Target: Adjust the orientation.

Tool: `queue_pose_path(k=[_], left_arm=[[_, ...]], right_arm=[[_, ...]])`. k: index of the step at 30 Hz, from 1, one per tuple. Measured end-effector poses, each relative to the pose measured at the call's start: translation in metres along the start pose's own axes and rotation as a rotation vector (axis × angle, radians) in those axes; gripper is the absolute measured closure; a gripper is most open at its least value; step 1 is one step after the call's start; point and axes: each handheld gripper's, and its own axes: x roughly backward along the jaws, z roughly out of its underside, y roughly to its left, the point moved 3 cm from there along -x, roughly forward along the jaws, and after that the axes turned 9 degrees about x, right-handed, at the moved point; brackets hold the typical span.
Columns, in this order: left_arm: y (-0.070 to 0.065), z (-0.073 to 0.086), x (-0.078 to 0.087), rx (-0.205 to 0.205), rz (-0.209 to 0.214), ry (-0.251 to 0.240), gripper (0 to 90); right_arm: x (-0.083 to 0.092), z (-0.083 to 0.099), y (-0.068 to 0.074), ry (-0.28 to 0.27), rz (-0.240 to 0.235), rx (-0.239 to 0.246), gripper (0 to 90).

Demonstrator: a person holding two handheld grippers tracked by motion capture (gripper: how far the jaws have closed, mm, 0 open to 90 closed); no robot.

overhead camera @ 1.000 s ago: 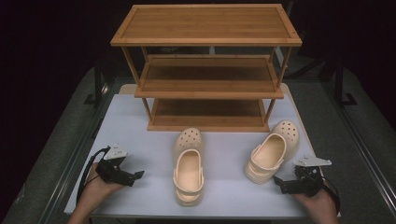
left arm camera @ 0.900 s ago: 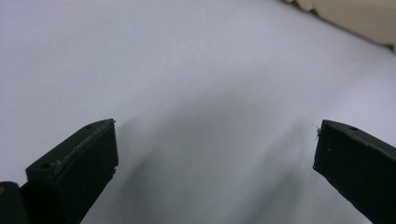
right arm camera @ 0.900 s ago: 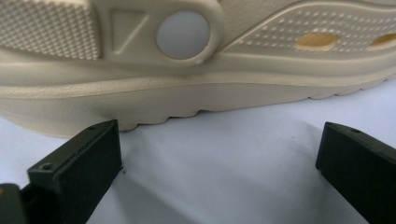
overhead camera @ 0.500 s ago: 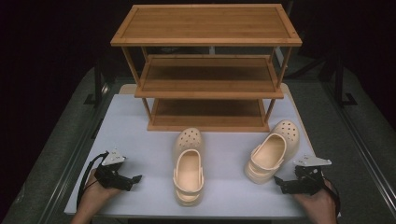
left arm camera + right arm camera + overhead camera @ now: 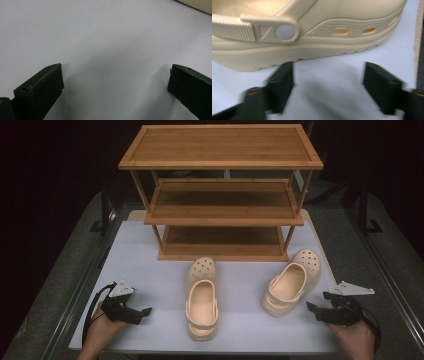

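A: Rack status?
B: Three-tier wooden shoe rack (image 5: 222,162), visible shelves bare; bottom tier partly hidden.
A: Left to right?
B: Left gripper (image 5: 142,313) jaws apart over white table (image 5: 150,255). Beige clog (image 5: 202,297) centre, second clog (image 5: 289,282) tilted right. Right gripper (image 5: 328,82) jaws apart beside it, blurred.

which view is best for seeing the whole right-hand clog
The high view: the right clog shows whole, angled, toe toward the wooden rack. The right gripper view shows its side close up, cropped, with strap rivet and vent holes. The left gripper view shows bare white table.
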Motion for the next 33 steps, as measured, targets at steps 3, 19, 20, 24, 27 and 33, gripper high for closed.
queue_pose_path(k=[3, 19, 20, 24, 27, 33], left_arm=[[0.000, 0.000, 0.000, -0.001, -0.001, 0.000, 0.0], [0.000, 0.000, 0.000, 0.002, 0.001, 0.001, 0.0], [0.000, 0.000, 0.000, 0.002, 0.001, 0.000, 0.0], [0.000, 0.000, 0.000, 0.003, 0.001, -0.002, 0.0], [0.000, 0.000, 0.000, 0.003, 0.001, -0.001, 0.0], [0.000, 0.000, 0.000, 0.003, 0.002, 0.002, 0.0]], right_arm=[[0.004, -0.003, -0.006, -0.009, -0.009, -0.010, 52.0], [-0.003, -0.037, -0.067, -0.052, 0.013, -0.053, 89.9], [-0.004, -0.041, -0.074, -0.060, 0.014, -0.059, 89.9], [-0.013, -0.050, -0.092, -0.066, 0.020, -0.062, 89.9], [-0.025, -0.061, -0.107, -0.072, 0.015, -0.056, 89.9], [-0.049, -0.073, -0.124, -0.058, 0.010, -0.031, 90.0]])
